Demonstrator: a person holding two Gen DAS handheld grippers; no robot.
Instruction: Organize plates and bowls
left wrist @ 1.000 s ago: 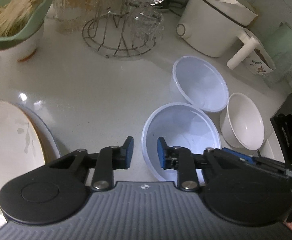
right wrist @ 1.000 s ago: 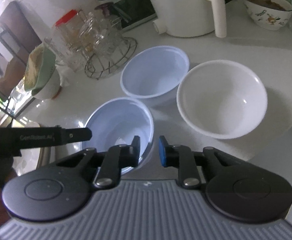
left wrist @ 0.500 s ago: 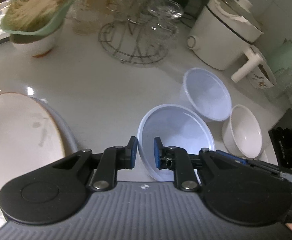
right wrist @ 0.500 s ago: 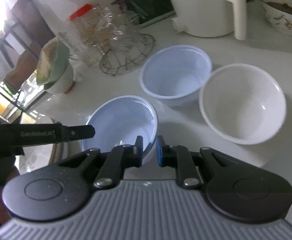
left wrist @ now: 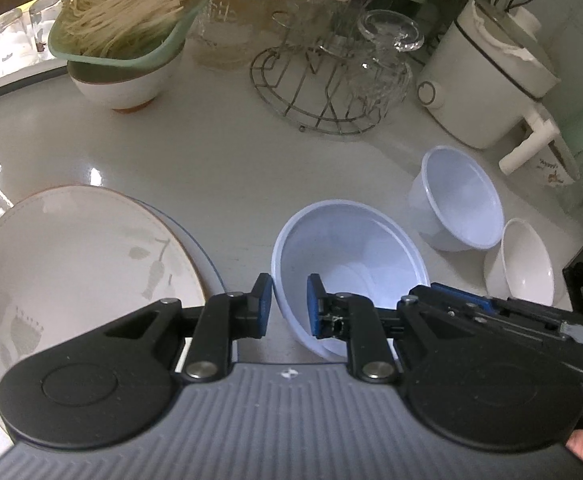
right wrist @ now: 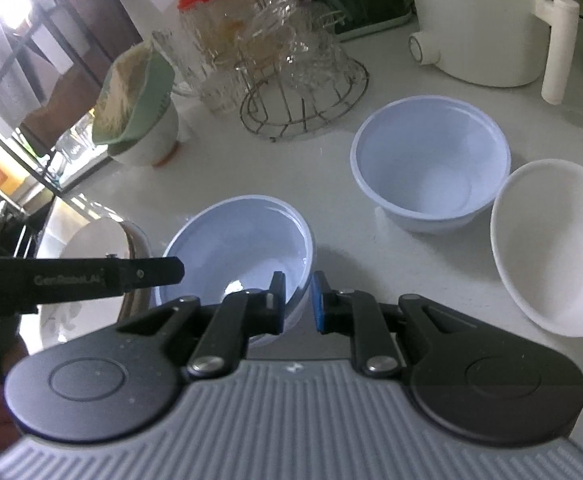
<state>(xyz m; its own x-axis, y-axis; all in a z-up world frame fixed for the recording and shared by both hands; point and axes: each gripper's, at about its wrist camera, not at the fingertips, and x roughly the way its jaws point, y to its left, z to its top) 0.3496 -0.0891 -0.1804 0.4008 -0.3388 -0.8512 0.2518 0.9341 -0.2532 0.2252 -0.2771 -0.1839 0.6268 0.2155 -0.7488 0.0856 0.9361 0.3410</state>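
Near bowl (left wrist: 347, 256) right of plate (left wrist: 71, 264); two bowls (left wrist: 461, 200) beyond.

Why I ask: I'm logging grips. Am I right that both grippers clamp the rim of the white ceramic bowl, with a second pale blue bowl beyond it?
Not quite. Both grippers clamp the near pale blue bowl; the right wrist view shows it. The white ceramic bowl sits untouched beside the second pale blue bowl.

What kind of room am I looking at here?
Most likely a home kitchen counter. A wire rack of upturned glasses stands beside a white countertop cooker, a bowl topped with dry noodles sits nearby, and loose bowls and a plate wait on the pale worktop.
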